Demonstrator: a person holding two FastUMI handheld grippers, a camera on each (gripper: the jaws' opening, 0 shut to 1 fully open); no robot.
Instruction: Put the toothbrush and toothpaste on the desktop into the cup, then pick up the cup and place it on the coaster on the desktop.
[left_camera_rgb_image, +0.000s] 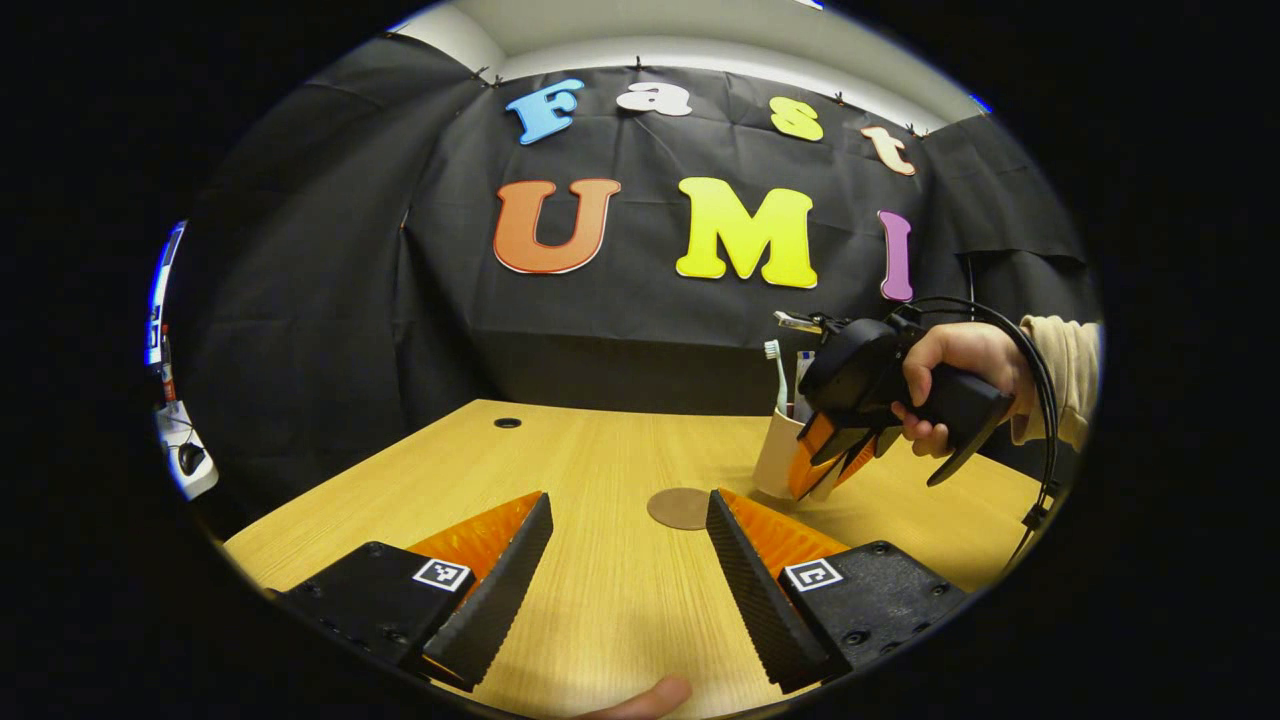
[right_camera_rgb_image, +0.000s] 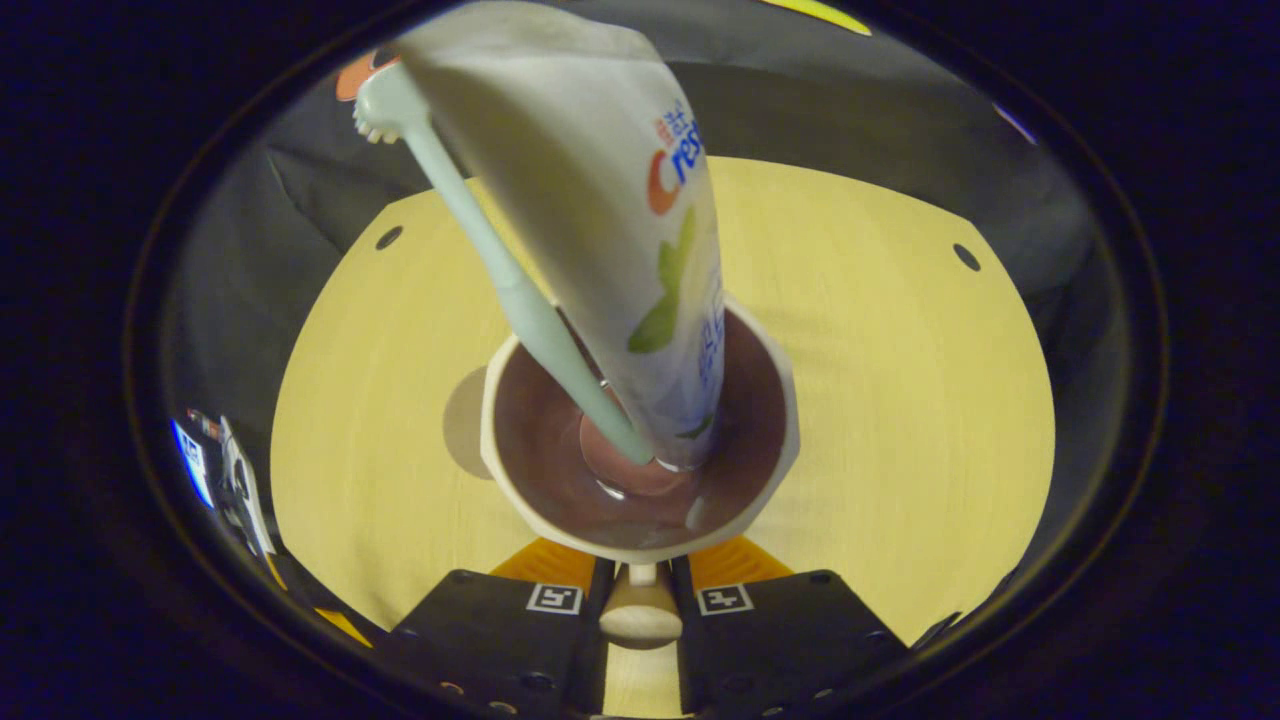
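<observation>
Left gripper view: at the bottom edge a fingertip of the holding hand peeks in, and just above it the left gripper hovers low over the wooden desk with its 2 fingers spread wide apart, gripping nothing. Beyond the gap between them lies the round brown coaster, flat on the desk, its right edge just beside the right-hand finger. Farther right stands the pale cup, upright, with the toothbrush and the toothpaste sticking up out of it. The cup sits near the coaster; whether it touches the desk cannot be told. The right gripper reaches down at the cup's near side, held by a hand in a beige sleeve, with a black cable looping behind it. In the right gripper view, the right gripper has its 2 fingers drawn close together, clamped on the cup's handle, which shows pinched between them. Just beyond is the cup's open mouth with a dark inside, where the toothbrush and the toothpaste lean with their lower ends on the bottom. The coaster peeks out at the cup's left side, on the desk.
</observation>
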